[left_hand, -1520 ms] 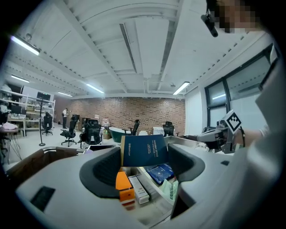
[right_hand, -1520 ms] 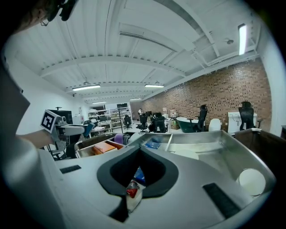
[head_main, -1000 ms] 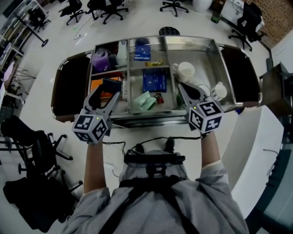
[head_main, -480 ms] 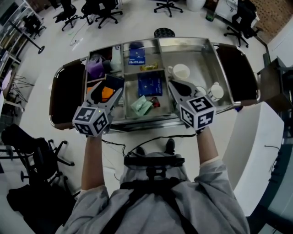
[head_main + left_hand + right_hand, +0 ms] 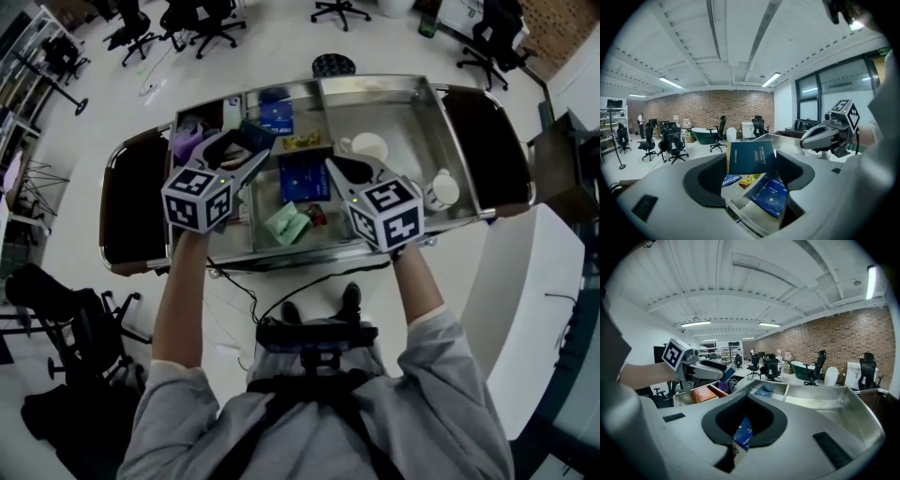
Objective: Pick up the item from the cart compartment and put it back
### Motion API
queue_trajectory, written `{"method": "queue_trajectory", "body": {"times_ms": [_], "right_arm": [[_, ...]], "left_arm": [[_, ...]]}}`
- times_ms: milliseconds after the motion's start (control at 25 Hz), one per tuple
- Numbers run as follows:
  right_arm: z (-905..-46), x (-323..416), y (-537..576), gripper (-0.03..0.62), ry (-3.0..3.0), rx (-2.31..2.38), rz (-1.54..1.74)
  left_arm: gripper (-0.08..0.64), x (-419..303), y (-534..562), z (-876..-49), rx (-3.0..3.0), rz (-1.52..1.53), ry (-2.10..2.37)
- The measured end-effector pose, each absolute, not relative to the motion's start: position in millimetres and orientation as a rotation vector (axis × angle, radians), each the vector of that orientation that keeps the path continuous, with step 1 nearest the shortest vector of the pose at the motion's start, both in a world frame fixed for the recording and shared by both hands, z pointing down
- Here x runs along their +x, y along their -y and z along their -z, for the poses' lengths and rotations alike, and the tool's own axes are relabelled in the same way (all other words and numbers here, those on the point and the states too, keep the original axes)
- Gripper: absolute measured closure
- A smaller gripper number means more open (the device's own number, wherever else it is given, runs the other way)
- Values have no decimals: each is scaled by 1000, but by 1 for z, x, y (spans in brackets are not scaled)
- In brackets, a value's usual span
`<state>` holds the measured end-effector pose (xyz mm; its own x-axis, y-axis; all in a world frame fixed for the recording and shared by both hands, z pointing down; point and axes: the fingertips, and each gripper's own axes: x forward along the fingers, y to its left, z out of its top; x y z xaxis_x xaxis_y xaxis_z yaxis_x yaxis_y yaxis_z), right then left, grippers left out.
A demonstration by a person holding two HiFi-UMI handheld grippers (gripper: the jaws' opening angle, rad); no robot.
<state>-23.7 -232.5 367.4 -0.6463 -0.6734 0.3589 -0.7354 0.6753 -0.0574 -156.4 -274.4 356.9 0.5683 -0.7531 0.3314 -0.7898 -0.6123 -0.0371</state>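
Observation:
My left gripper is shut on a dark blue box and holds it above the left compartments of the steel cart. In the left gripper view the box stands upright between the two pads, clear of the cart's contents. My right gripper hovers over the middle compartment with its tips together and nothing in them. In the right gripper view the right gripper points at the cart, with the left gripper and its box at the left.
The middle compartment holds a blue coffee packet, a green packet and a second blue packet. White cups sit in the right compartment. A purple item and an orange box lie at the left. Office chairs stand beyond.
Both grippers have moved forward over the cart. The left one has risen with the dark blue box from the front left compartment towards the back.

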Motion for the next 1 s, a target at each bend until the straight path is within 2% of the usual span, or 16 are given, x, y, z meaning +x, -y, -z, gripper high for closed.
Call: {"method": "queue_trajectory", "body": {"times_ms": [720, 1000], "right_arm": [[-378, -37, 289, 583, 2514, 1124, -322], [-381, -34, 299, 583, 2501, 1136, -316]], "left_arm": [[222, -95, 388, -425, 2677, -992, 961], [222, -83, 417, -456, 2624, -1099, 882]]}}
